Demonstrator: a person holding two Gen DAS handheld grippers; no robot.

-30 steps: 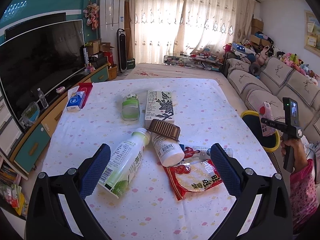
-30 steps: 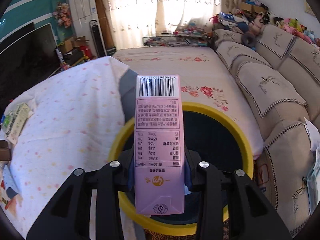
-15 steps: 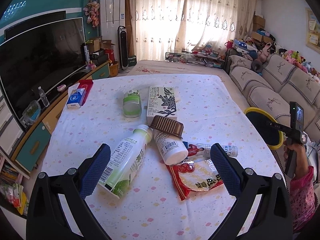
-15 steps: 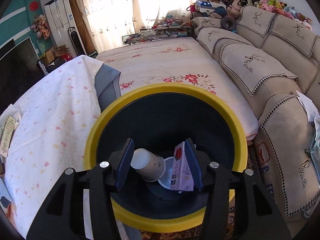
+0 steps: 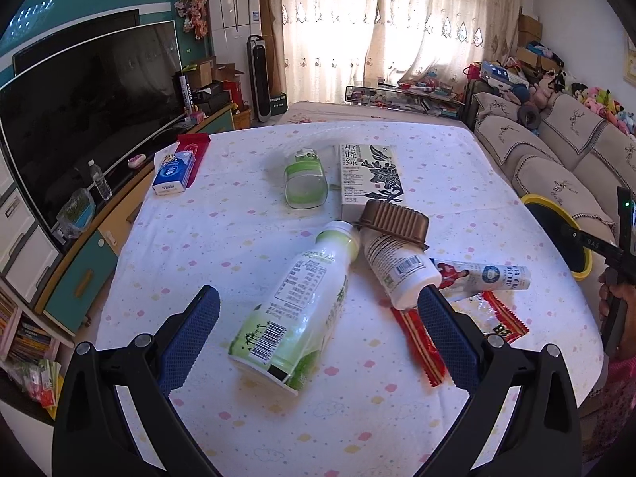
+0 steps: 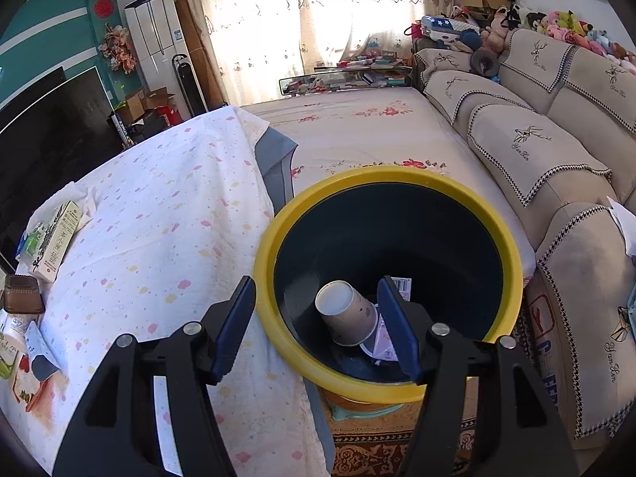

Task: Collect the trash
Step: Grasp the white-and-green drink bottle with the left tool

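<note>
My left gripper (image 5: 314,330) is open and empty, low over a green-and-white bottle (image 5: 296,306) lying on the table. Beside it lie a white bottle (image 5: 399,268), a brown tray (image 5: 393,222), a red snack packet (image 5: 433,348), a tube (image 5: 485,276), a green cup (image 5: 305,183) and a tea carton (image 5: 370,173). My right gripper (image 6: 318,326) is open and empty above the yellow-rimmed bin (image 6: 274,238). A paper cup (image 6: 348,312) and the pink carton (image 6: 383,348) lie in the bin.
The bin also shows in the left wrist view (image 5: 572,238) by the table's right edge. A tissue pack (image 5: 173,171) lies at the table's far left. A sofa (image 6: 556,151) stands right of the bin. A TV (image 5: 79,111) stands left.
My right gripper opened and the pink carton dropped into the bin. The gripper then drew left, toward the table. My left gripper moved lower and closer to the green-and-white bottle.
</note>
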